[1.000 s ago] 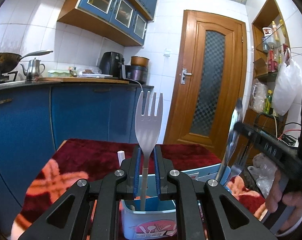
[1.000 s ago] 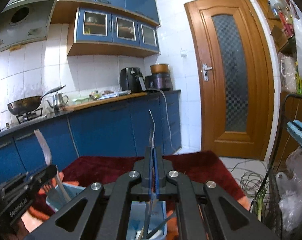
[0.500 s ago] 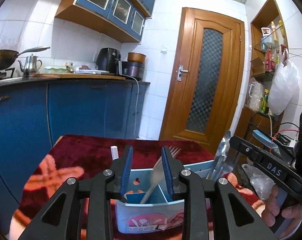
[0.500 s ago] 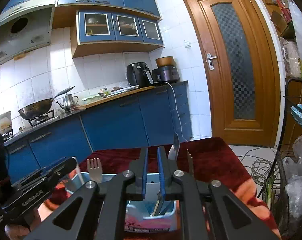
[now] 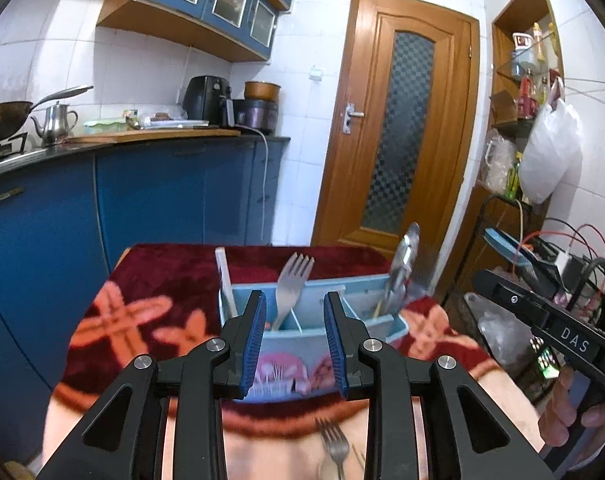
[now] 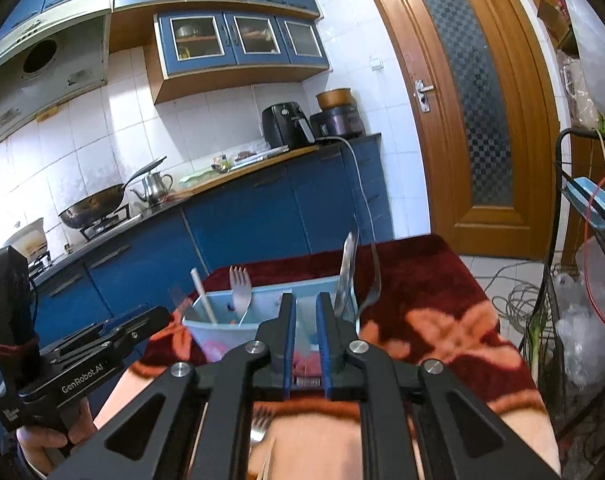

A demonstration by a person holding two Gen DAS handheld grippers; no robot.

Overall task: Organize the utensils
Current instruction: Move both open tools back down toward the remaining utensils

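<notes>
A light blue utensil caddy (image 5: 390, 326) (image 6: 206, 332) stands on the red patterned tablecloth (image 5: 162, 276). A white plastic fork (image 5: 292, 280) (image 6: 240, 286) leans in its middle compartment, tines up. A knife (image 6: 348, 268) and other metal cutlery (image 5: 402, 264) stand in the right compartment. A white stick (image 5: 224, 276) is in the left one. My left gripper (image 5: 294, 298) is open and empty just in front of the caddy. My right gripper (image 6: 305, 300) is open by a narrow gap, with nothing between its pads. A metal fork (image 5: 334, 448) (image 6: 258, 424) lies on the cloth below the grippers.
Blue kitchen cabinets (image 5: 150, 196) with a worktop run along the left and back. A wooden door (image 5: 402, 132) is behind the table. A wire rack (image 6: 562, 264) with bags and cables stands at the right. A person's hand (image 5: 570, 420) holds the right gripper's handle.
The left gripper let go of the white fork, which now stands in the caddy. The right gripper released its metal utensil into the right compartment. Both pulled back from the caddy.
</notes>
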